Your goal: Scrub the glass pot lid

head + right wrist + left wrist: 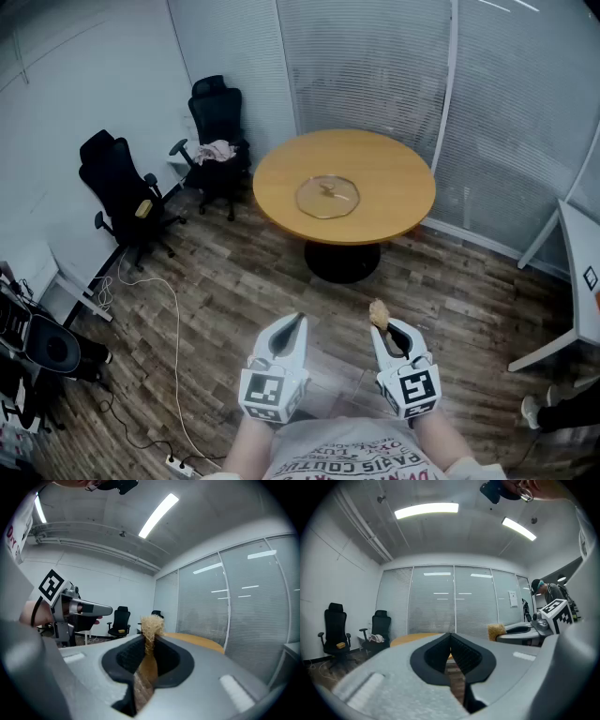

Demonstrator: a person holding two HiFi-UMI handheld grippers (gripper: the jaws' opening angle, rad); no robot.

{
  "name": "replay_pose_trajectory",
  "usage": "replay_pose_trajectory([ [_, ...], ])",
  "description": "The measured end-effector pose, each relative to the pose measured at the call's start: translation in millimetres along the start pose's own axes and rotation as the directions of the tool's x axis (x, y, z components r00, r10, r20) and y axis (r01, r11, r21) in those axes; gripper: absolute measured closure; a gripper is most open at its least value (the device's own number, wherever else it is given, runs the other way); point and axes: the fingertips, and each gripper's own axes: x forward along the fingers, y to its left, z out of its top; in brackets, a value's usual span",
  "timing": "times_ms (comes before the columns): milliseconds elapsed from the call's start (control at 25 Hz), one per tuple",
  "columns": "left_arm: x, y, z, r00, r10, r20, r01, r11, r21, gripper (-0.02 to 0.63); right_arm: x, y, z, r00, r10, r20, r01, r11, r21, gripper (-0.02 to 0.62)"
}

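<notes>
The glass pot lid point(327, 196) lies flat on the round wooden table point(394, 169) across the room. Both grippers are held low in front of the person, well short of the table. My right gripper point(379, 323) is shut on a wooden-handled scrub brush point(151, 629), whose tan bristles point(378, 311) stick out past the jaw tips. My left gripper point(299, 323) is shut with nothing between its jaws point(451, 641). The brush bristles point(496, 631) also show at the right of the left gripper view.
Two black office chairs point(125, 190) point(217, 127) stand at the left wall, one with cloth on its seat. A white cable point(174, 328) runs over the wood floor to a power strip. White desks point(579, 281) sit at right and far left. Frosted glass partitions point(375, 66) stand behind the table.
</notes>
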Motion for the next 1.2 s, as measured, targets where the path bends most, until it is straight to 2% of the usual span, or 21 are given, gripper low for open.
replay_pose_trajectory([
  [160, 12, -2, -3, 1.000, -0.005, -0.004, 0.005, 1.000, -0.020, 0.598, 6, -9, -2, 1.000, 0.003, -0.001, -0.003, 1.000, 0.009, 0.541],
  [440, 21, -11, -11, 0.999, -0.046, -0.021, 0.046, 0.999, -0.003, 0.598, 10, -16, -12, 1.000, 0.005, -0.018, -0.004, 0.998, 0.058, 0.541],
  [720, 33, -3, -21, 0.999, -0.018, -0.043, 0.016, 0.998, -0.053, 0.598, 16, -23, -27, 0.999, 0.024, -0.049, -0.020, 0.997, 0.077, 0.541],
  [960, 53, 19, -34, 0.998, -0.033, -0.062, 0.029, 0.997, -0.066, 0.598, 46, -27, -34, 0.998, 0.009, -0.058, -0.005, 0.998, 0.059, 0.541],
  [1200, 93, 67, -39, 0.995, -0.070, -0.068, 0.064, 0.995, -0.079, 0.599, 102, -31, -36, 0.997, -0.022, -0.070, 0.026, 0.998, 0.057, 0.541],
])
